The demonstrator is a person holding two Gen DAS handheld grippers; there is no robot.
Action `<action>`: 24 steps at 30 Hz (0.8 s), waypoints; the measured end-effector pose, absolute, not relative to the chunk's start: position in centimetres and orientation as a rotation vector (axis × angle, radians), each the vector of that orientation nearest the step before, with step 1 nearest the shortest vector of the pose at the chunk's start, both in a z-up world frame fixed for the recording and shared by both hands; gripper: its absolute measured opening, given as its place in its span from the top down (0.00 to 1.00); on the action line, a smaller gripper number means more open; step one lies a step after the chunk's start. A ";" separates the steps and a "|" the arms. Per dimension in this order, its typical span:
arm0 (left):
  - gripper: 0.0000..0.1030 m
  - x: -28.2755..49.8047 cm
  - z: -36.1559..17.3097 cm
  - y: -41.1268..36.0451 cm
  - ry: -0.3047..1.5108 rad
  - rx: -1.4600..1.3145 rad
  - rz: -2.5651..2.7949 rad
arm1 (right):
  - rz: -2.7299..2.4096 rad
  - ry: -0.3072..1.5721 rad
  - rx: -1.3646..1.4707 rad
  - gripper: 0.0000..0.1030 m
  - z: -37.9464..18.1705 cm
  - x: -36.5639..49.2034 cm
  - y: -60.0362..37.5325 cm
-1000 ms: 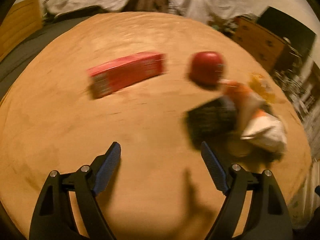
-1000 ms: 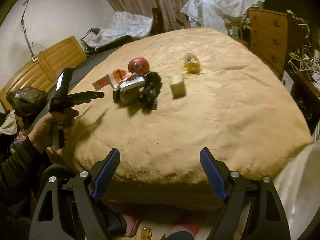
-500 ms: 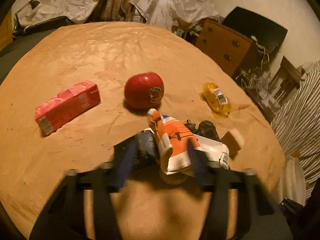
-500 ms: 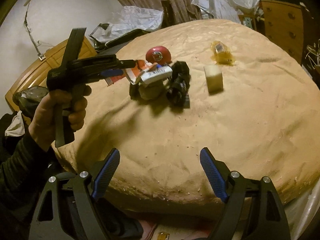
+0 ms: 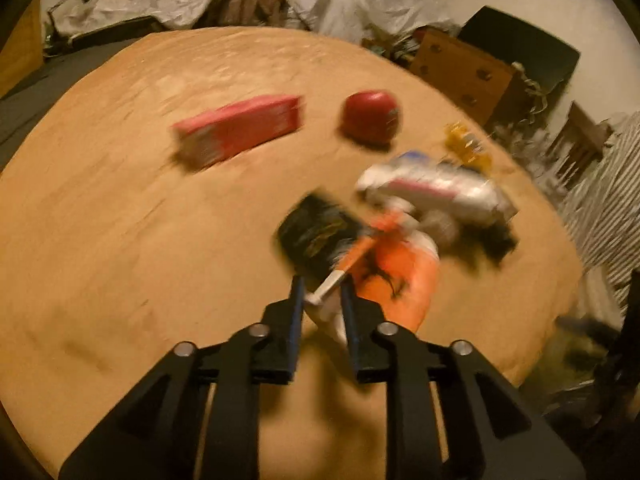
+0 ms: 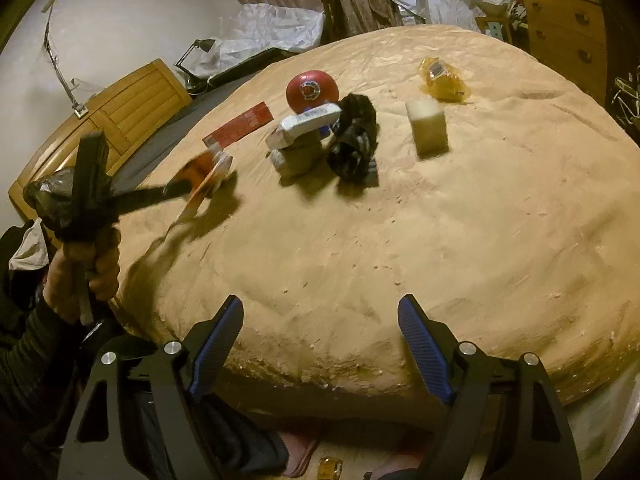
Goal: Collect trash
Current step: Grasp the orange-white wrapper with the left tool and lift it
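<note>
On the tan bedspread (image 6: pixel 400 220): red box (image 5: pixel 240 128), red ball (image 5: pixel 370 116), a heap of wrappers (image 6: pixel 308 128). Just off that heap, orange-and-white wrapper (image 5: pixel 396 280), pinched by its edge in the closed left gripper (image 5: pixel 322 300). Probably light, limp, crinkly and slippery, best gripped at a folded seam; right gripper (image 6: pixel 320 336) spread wide, empty.

One red box (image 6: pixel 239 125), one red ball (image 6: pixel 311 90), one foam block (image 6: pixel 426 127), perhaps five wrappers.
</note>
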State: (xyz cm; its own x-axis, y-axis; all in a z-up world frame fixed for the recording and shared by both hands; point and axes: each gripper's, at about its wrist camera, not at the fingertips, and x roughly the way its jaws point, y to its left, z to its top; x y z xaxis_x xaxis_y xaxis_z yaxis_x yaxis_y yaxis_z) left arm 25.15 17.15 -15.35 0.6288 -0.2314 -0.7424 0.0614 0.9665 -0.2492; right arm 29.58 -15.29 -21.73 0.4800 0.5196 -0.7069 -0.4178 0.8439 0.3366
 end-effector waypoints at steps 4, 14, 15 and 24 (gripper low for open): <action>0.44 23.3 -15.3 18.6 0.847 -0.175 -0.111 | 0.585 0.916 0.121 0.22 -22.2 29.6 -14.6; 0.24 23.1 -13.0 12.5 0.699 0.336 -0.365 | 0.583 0.926 0.098 0.21 -22.0 30.2 -14.2; 0.24 23.5 -13.3 11.7 0.711 0.409 -0.385 | 0.581 0.929 0.102 0.21 -22.1 30.3 -14.3; 0.36 24.2 -16.4 8.2 0.782 0.663 -0.495 | 0.592 0.950 0.101 0.21 -23.0 30.6 -13.4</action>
State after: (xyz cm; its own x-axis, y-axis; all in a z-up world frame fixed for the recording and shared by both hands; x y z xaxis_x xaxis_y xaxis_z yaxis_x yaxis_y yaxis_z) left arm 24.21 8.19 -16.38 0.6159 -0.1620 -0.7710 0.6272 0.6931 0.3554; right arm 30.59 -13.35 -22.97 0.4364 0.5183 -0.7354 -0.4323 0.8377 0.3338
